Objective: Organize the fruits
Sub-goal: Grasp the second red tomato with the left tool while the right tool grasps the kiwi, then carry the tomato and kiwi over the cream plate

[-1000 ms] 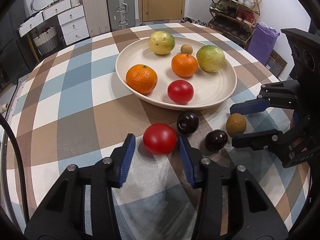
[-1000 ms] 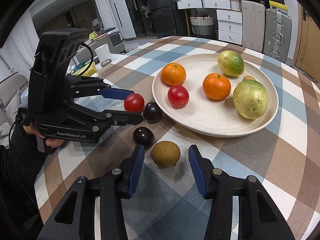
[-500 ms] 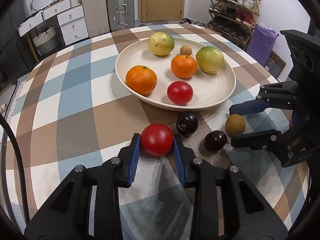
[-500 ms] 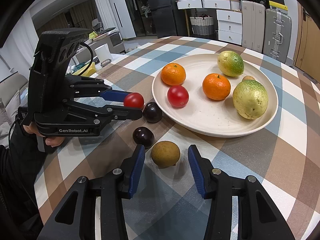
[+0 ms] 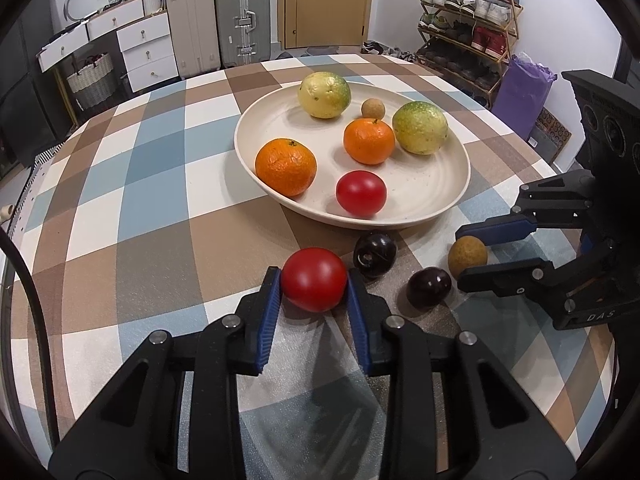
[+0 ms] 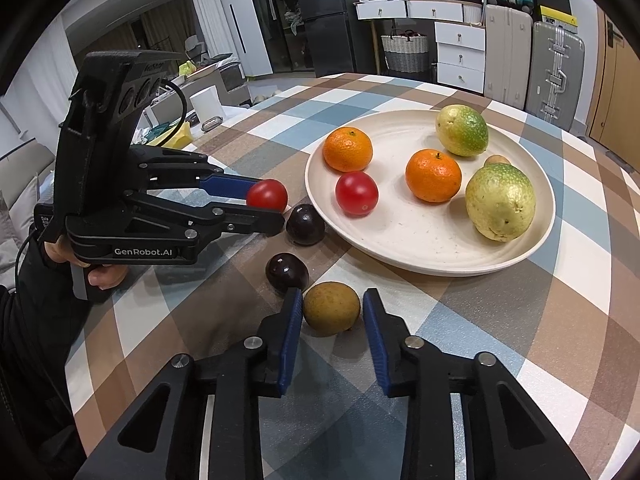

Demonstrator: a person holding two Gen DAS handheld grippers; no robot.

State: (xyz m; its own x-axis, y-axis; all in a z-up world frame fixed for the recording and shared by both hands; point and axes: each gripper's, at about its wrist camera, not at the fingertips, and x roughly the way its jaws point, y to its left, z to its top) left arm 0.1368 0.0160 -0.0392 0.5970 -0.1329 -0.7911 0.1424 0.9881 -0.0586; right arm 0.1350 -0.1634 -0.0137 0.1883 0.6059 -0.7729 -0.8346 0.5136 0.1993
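1. Red tomato (image 5: 314,279) sits at the counter's (image 5: 120,184) checkered cloth level, just in front of the plate (image 5: 448,184); pinched between the blue pads of the left tool (image 5: 314,286), both pads touching its sides.
2. Brown round fruit (image 6: 331,309) on the cloth between the fingers of the right tool (image 6: 330,330); left pad at its side, a gap shows on the right pad, so this tool is spread and not clamped.
3. Two dark plums lie between the two tools: near plum (image 6: 287,271) just beside the brown fruit, far plum (image 6: 305,225) next to the plate rim and close to the held tomato.
4. Plate holds a second tomato (image 5: 361,193), two oranges (image 5: 286,167) (image 5: 369,141), two yellow-green fruits (image 5: 324,89) (image 5: 419,127) and a small brown fruit (image 5: 373,108) behind them.
5. The far plum is right beside the left tool's right finger; the plate rim is just past it.
6. Left tool is held level and low, pointing toward the plate; a hand (image 6: 106,276) grips its handle from below, dark sleeve, cable trailing.
7. Right tool comes in low from the plate's other side, fingers level with the cloth.
8. Writing: "GenRobot.AI" on the left tool's body; "DAS" on the right tool.
9. Background: suitcases (image 5: 240,16), white drawers (image 5: 148,48), shoe rack (image 5: 468,20), door (image 5: 326,0).
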